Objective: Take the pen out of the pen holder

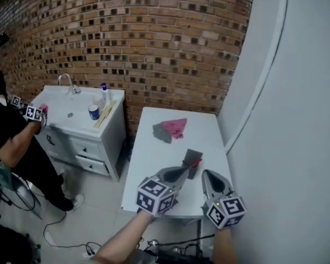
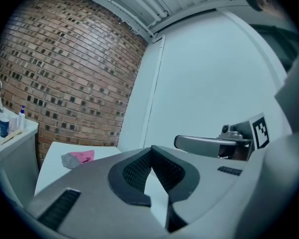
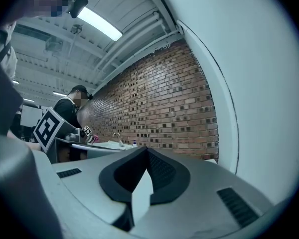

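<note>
1. Left gripper (image 1: 186, 168): fingers closed on nothing, tips just beside the holder (image 1: 193, 155).
2. Right gripper (image 1: 205, 174): fingers closed, empty, near the holder.
3. Red pen (image 1: 196, 161) sits at the holder on the desk (image 1: 154, 147).

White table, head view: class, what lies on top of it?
A pink-and-grey cloth and a grey pen holder with a red pen in it; the left tongs cover the holder's near part.
</note>
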